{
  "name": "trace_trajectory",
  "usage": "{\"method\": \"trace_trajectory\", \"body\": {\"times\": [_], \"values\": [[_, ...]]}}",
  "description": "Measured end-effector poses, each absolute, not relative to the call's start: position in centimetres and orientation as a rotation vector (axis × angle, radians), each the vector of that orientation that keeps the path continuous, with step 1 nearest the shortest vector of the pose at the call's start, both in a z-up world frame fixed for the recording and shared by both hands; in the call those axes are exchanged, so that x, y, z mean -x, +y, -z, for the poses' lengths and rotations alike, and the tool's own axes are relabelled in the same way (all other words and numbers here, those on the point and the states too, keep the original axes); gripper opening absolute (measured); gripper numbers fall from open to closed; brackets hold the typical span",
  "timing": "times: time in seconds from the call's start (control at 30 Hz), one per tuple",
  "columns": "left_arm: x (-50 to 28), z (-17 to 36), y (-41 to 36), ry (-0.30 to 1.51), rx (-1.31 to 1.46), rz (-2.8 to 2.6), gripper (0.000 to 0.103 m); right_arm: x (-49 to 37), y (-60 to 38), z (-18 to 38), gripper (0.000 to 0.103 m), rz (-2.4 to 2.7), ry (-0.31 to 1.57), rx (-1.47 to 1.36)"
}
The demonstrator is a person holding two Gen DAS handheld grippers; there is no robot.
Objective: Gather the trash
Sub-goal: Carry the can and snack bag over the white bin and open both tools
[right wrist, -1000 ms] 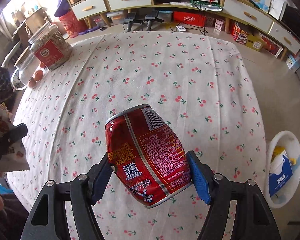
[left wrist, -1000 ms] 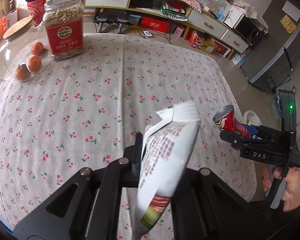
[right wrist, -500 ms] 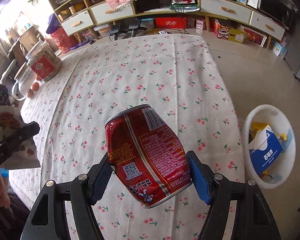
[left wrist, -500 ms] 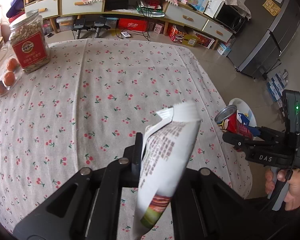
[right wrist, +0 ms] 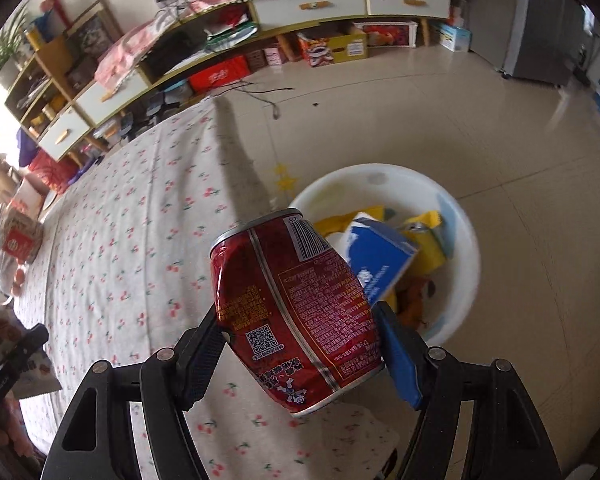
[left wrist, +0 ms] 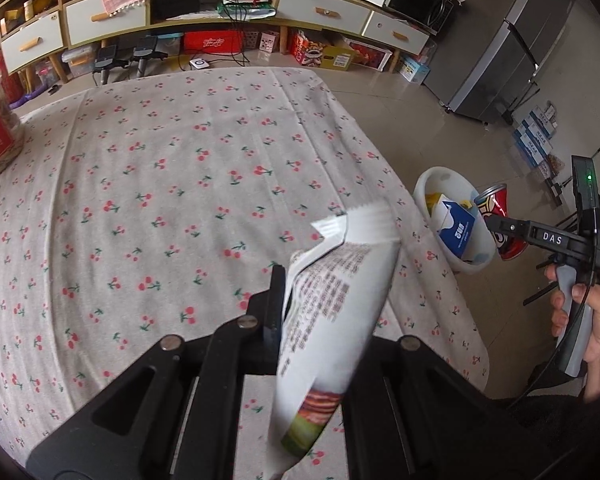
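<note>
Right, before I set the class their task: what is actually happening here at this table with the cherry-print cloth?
A person is clearing trash with a handheld gripper in each hand. The left gripper has its jaws shut on a crumpled snack wrapper above the table. The right gripper clamps a dented red can near the table's edge, beside the white bin on the floor, which already holds a blue carton and yellow packaging.
</note>
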State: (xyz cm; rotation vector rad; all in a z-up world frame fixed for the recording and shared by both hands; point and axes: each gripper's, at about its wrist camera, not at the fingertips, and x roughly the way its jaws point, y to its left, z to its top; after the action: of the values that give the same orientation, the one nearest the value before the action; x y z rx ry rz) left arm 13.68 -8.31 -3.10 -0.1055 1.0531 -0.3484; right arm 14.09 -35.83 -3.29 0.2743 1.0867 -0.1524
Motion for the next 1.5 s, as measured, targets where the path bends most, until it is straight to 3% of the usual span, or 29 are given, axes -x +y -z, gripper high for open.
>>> {"method": "trace_trajectory", "body": {"times": [0.5, 0.57, 0.63, 1.5], "values": [[-15.7, 2.8, -19.9, 1.041, 0.068, 0.525, 0.006, -14.2, -43.7, 6.0, 0.075, 0.218, 1.089, -0.486], [-16.2, 2.9, -21.0, 1.045, 0.081, 0.556, 0.006, -14.1, -44.1, 6.0, 0.079, 0.203, 1.081, -0.5], [-16.6, 3.0, -22.1, 1.049, 0.084, 0.578, 0.006, -13.8, -44.3, 5.9, 0.082, 0.2, 1.07, -0.497], [-19.0, 4.0, -32.8, 1.023, 0.045, 0.711, 0.007, -6.4, -49.2, 3.0, 0.083, 0.335, 1.019, -0.474]]}}
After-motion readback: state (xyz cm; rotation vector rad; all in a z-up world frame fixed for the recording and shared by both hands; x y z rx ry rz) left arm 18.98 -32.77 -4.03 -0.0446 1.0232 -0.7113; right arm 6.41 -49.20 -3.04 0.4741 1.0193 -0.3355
